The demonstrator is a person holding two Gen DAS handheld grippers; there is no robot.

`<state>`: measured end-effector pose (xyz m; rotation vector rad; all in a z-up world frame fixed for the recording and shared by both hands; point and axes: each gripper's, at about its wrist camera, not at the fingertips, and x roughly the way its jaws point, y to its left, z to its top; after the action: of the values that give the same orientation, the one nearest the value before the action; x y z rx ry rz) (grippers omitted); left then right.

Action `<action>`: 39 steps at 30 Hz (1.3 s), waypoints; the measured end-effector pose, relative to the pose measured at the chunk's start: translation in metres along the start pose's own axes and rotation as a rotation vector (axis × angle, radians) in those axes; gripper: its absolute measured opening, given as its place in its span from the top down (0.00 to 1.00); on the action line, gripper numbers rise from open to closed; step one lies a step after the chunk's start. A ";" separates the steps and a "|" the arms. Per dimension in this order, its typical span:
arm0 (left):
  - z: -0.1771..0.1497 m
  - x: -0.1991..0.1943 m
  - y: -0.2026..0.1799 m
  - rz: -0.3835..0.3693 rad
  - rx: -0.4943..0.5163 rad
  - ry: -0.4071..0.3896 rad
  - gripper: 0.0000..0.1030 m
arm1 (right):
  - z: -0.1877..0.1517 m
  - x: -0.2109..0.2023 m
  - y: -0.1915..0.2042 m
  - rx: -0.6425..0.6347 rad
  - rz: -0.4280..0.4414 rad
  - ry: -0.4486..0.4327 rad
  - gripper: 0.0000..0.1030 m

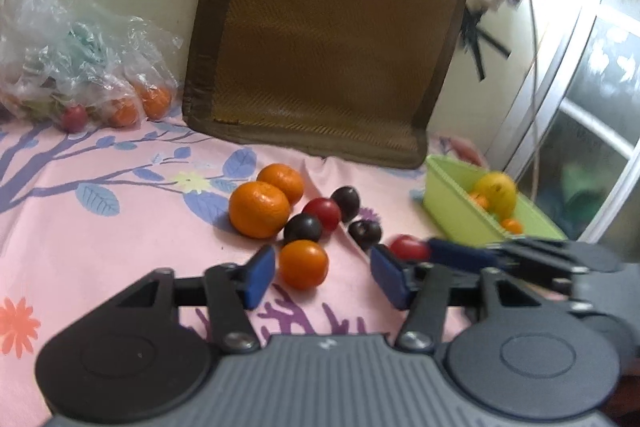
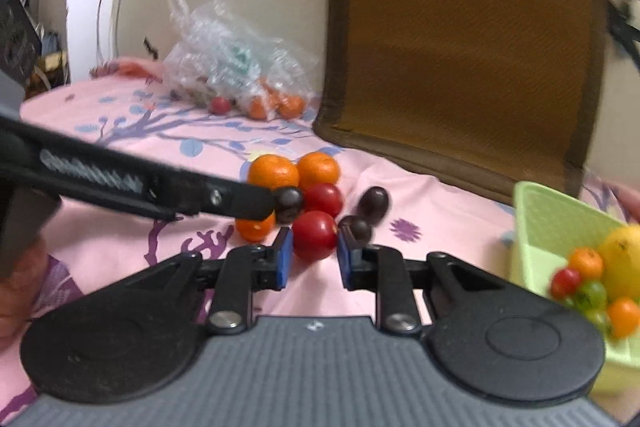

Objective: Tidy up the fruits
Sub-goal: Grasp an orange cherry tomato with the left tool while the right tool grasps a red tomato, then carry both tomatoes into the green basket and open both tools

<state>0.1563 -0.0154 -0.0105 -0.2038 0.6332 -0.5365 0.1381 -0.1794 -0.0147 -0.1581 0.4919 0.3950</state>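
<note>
Blue pads [image 2: 285, 259] of the right gripper [image 2: 314, 257] are clamped on a red fruit [image 2: 315, 235] lying on the pink cloth [image 2: 120, 131]. Lift it straight up before swinging toward the green tray [image 2: 536, 227] to the right, so the dark plum [image 2: 357, 228] just beside it stays put. The left gripper [image 1: 322, 277] stands open around a small orange [image 1: 303, 264], not yet pressing it.

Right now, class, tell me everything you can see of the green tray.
The green tray is a shallow, pale lime rectangular container, plastic by its look, resting on the pink flowered cloth at the right, near the brown cushion. It holds a large yellow fruit, small orange fruits, and small red and green fruits. No fingers touch it.
</note>
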 end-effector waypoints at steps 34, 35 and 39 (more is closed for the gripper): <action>-0.030 -0.020 -0.042 -0.039 0.041 0.027 0.71 | -0.037 -0.041 -0.012 0.089 -0.024 0.025 0.89; -0.030 -0.020 -0.040 -0.042 0.030 0.025 0.71 | -0.036 -0.041 -0.012 0.086 -0.022 0.027 0.89; -0.029 -0.019 -0.035 -0.049 0.002 0.029 0.71 | -0.035 -0.037 -0.012 0.082 -0.012 0.042 0.72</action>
<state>0.1111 -0.0350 -0.0118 -0.2104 0.6571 -0.5886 0.0983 -0.2104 -0.0263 -0.0900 0.5476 0.3593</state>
